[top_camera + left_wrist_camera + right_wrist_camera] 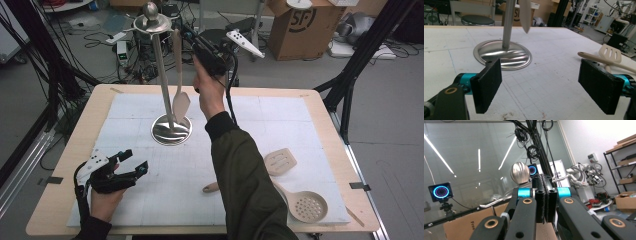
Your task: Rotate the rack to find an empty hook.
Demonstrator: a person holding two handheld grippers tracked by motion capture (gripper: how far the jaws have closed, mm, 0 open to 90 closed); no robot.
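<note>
A metal utensil stand (161,70) rises from a round base (171,131) at the back middle of the white mat. A beige spatula (180,102) hangs from its top. My right gripper (190,36) is raised beside the stand's top, just right of the spatula's handle; in the right gripper view its jaws (544,178) are pressed together with nothing visible between them, and the stand's knob (520,172) sits just behind. My left gripper (132,162) rests low at the mat's front left, open and empty (544,80), facing the base (502,53).
A beige slotted turner (280,161) and a perforated skimmer (307,205) lie at the front right of the mat. A handle end (210,188) pokes out from under the right forearm. The wooden table edge (60,200) frames the mat. Cardboard boxes (300,25) and cables lie beyond.
</note>
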